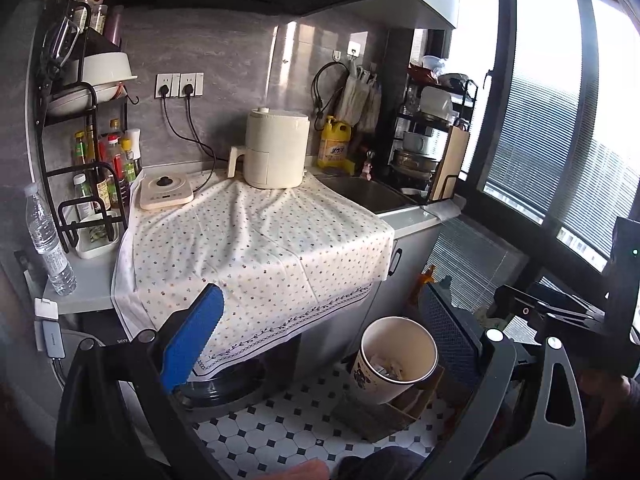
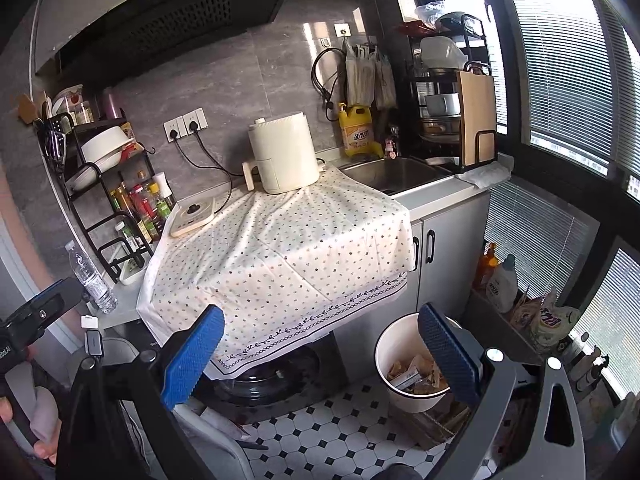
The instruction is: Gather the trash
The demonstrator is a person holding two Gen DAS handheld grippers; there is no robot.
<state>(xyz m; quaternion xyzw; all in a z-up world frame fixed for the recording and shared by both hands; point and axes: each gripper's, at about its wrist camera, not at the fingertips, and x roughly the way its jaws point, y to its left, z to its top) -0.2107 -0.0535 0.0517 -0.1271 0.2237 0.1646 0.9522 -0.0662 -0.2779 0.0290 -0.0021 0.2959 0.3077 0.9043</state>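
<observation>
Through my left wrist camera, I am holding my left gripper (image 1: 320, 344) released and carrying nothing, its blue fingers (image 1: 192, 340) spread wide in front of a kitchen counter draped in a dotted tablecloth (image 1: 256, 248). The cloth is lying bare of litter; only the cream air fryer (image 1: 276, 148) and a small induction hob (image 1: 165, 192) are standing on it. Down on the tiled floor (image 1: 280, 432), the white trash bucket (image 1: 394, 360) is sitting between my fingers in the frame, with paper scraps showing inside. At the far right, part of my other tool is showing.

Through my right wrist camera, I am keeping my right gripper (image 2: 324, 356) released and empty too. The same bucket (image 2: 404, 364) is sitting partly behind my right-hand pad, and the trash (image 2: 416, 372) inside it, wrappers and paper bits, is lying in a loose heap. A water bottle (image 2: 90, 276) is standing at the counter's left edge; whether it counts as rubbish I cannot tell.

My reading: the collecting is looking close to finished, or I am scanning for a remaining piece. The next move is calling for a search of counter and floor, then a careful close on anything light and flat.
</observation>
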